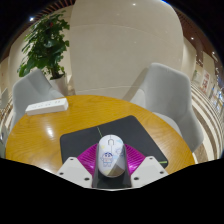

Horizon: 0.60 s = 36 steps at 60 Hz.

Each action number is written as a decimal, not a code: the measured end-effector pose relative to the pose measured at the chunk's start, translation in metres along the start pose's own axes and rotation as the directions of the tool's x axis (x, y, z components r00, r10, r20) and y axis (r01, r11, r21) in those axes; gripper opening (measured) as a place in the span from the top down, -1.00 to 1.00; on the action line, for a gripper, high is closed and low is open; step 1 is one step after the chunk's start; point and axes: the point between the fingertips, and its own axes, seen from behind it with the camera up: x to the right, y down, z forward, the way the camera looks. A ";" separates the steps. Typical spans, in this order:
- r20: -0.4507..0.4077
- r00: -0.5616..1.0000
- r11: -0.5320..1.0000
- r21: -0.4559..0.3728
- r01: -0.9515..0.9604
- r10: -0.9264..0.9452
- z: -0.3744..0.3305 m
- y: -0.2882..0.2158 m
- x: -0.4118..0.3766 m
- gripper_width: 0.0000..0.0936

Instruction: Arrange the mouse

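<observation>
Fingers part-way open, pink pads facing inward, with the mouse standing between them. Hard to tell whether both pads actually press on its flanks; looks close-fitting, yet resting on its own support, so best judged as framed rather than clamped. Gripper low over the near edge of the mouse pad.

Mouse pale grey-white, smooth and rounded, tail end toward the fingers, nose pointing away, lying on the dark mouse pad. Thin cable running from the nose toward the far side of the pad.

Likely light and rigid, a hard plastic shell with a slick, curved top. Safest hold across the two flanks at the waist, where the sides run nearest parallel; a pinch higher up on the dome would probably squirt it forward. Modest pressure enough. Cable apt to drag or twist the body during a slide, so worth watching.

Beyond the pad, round wooden table, glossy yellow. White flat object near its far left rim. Two grey chairs behind, potted plant farther back.
</observation>
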 end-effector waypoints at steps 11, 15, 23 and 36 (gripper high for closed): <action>0.010 1.000 1.000 -0.017 -0.016 0.017 -0.002 0.007 0.000 -0.19; 0.011 0.999 0.999 -0.021 -0.045 0.045 -0.011 0.005 0.002 -0.75; 0.014 0.997 0.997 0.014 -0.070 0.070 -0.067 -0.010 0.009 -0.84; 0.038 0.999 0.999 -0.022 -0.027 0.028 -0.231 0.051 0.008 -0.84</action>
